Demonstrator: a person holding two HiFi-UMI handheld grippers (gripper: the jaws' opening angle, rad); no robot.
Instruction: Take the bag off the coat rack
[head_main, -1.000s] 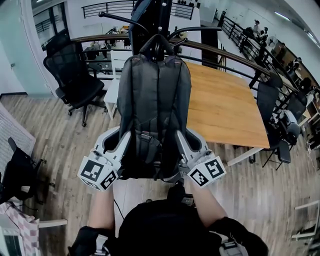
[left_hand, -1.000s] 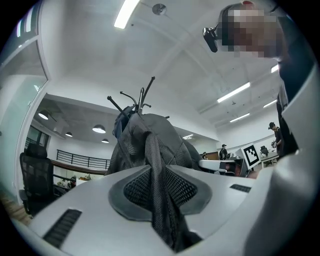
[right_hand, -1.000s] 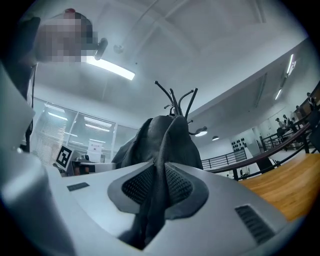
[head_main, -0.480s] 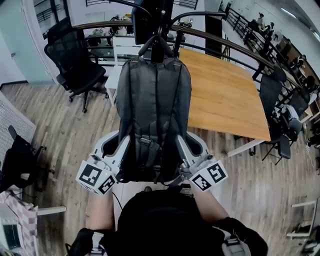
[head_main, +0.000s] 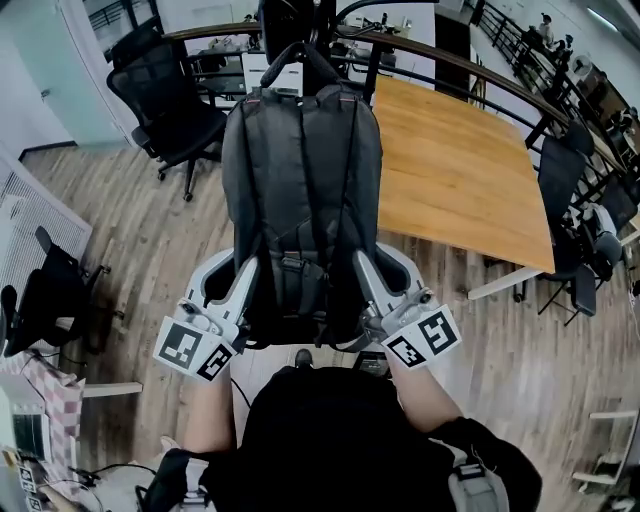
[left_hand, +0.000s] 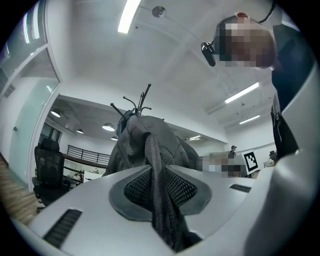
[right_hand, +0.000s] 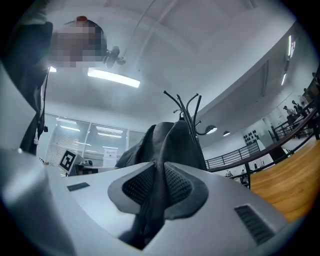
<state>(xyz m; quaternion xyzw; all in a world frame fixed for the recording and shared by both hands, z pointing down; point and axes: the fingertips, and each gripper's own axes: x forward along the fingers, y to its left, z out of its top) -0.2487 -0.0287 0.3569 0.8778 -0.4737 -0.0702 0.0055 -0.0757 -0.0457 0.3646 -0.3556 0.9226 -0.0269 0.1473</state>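
Note:
A dark grey backpack (head_main: 300, 190) hangs in front of me in the head view, its top handle (head_main: 298, 58) up by the black coat rack (head_main: 290, 20). Whether the handle still sits on a hook I cannot tell. My left gripper (head_main: 248, 272) is shut on the bag's lower left side, where mesh strap fabric (left_hand: 157, 200) is pinched between the pads. On the lower right side my right gripper (head_main: 358, 266) is shut on a fold of bag fabric (right_hand: 155, 200). The rack's hooks (left_hand: 136, 104) (right_hand: 187, 107) rise behind the bag in both gripper views.
A wooden table (head_main: 460, 170) stands to the right of the rack, with a dark railing (head_main: 450, 70) behind it. Black office chairs stand at the back left (head_main: 165, 100), right (head_main: 565, 200) and near left (head_main: 40, 310). The floor is wooden planks.
Both grippers keep their hold on the bag's lower sides. The bag and the rack have slid up the picture, and the rack's top now lies at the upper edge.

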